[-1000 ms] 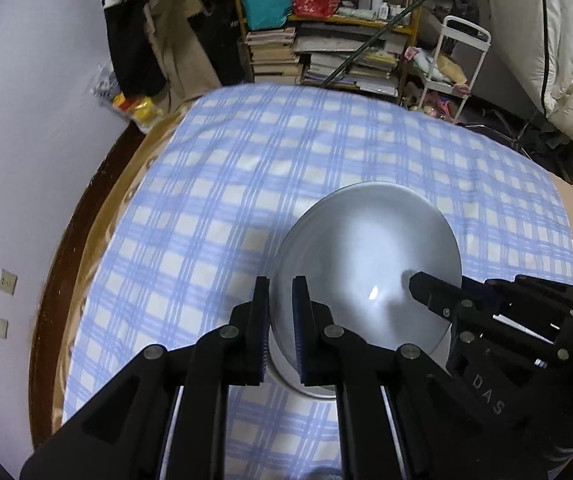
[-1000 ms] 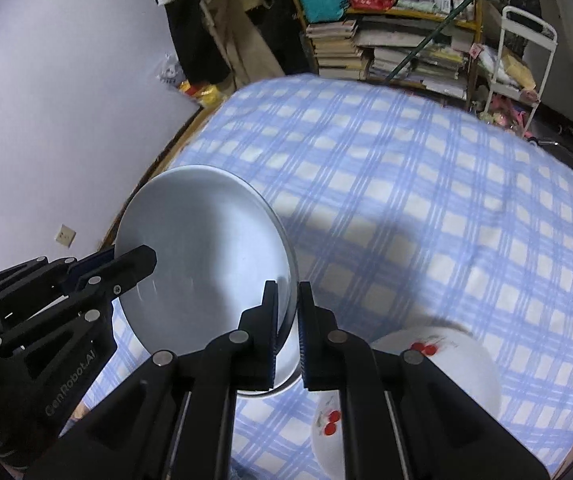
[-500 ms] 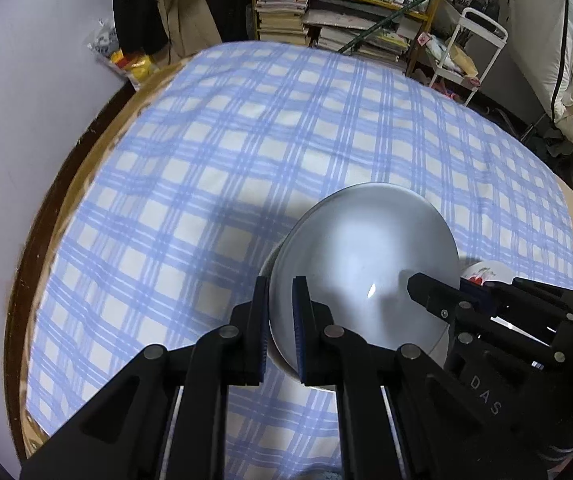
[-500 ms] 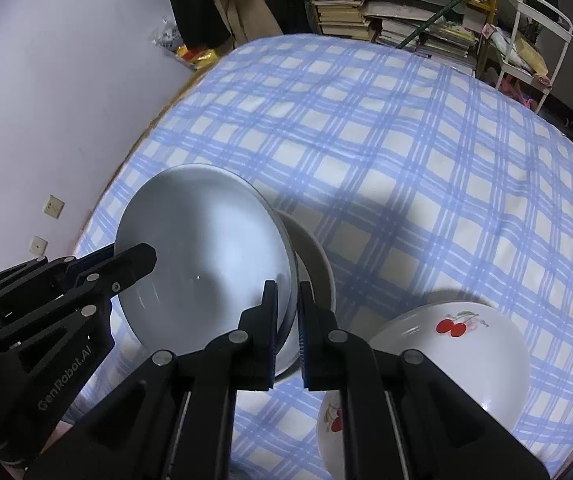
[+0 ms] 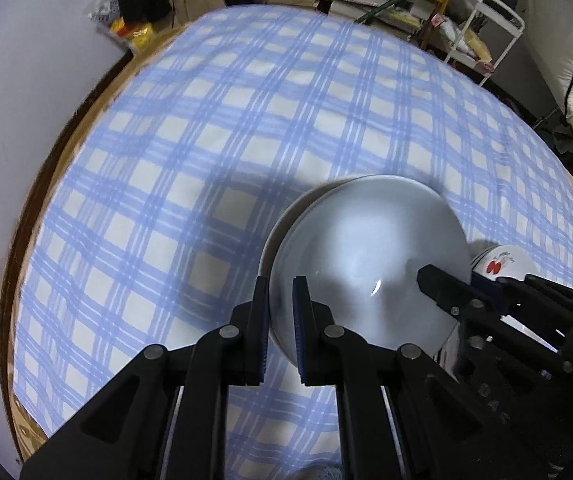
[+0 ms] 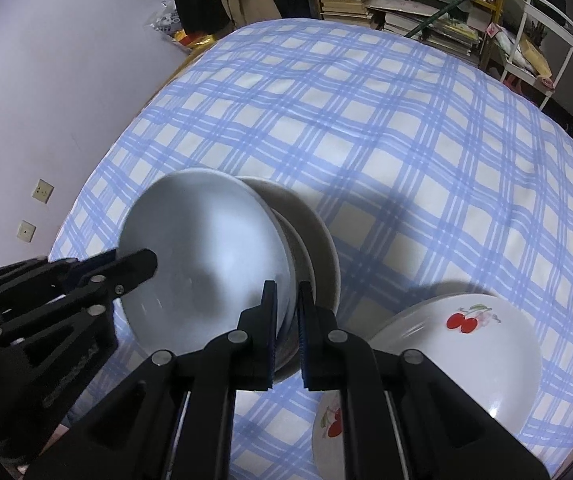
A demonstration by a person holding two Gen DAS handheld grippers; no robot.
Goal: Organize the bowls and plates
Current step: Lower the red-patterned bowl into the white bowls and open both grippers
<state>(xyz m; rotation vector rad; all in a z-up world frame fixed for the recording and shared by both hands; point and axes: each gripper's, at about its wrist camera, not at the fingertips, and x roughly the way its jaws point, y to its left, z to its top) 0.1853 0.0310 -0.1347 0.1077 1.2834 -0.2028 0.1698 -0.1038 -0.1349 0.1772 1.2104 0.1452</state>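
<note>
A plain white bowl (image 5: 366,264) hangs tilted just above the checked tablecloth, gripped at opposite rims. My left gripper (image 5: 280,292) is shut on its left rim. In the right wrist view, my right gripper (image 6: 286,296) is shut on the rim of the same bowl (image 6: 206,260). Directly under it sits a stack of a second white bowl (image 6: 300,256) on a wide white plate (image 6: 324,248). The held bowl's lower side is very near the stack. I cannot tell whether they touch.
Cherry-printed white plates (image 6: 466,344) lie close to the right of the stack, with another cherry dish (image 6: 330,428) nearer me. The blue checked cloth (image 5: 246,128) covers a round table. A wall (image 6: 46,80) is on the left; bookshelves (image 6: 406,8) and a white cart (image 6: 542,40) stand behind.
Both grippers have come down with the white bowl toward the stack on the table. The stack and the cherry plates now show larger and closer beneath it.
</note>
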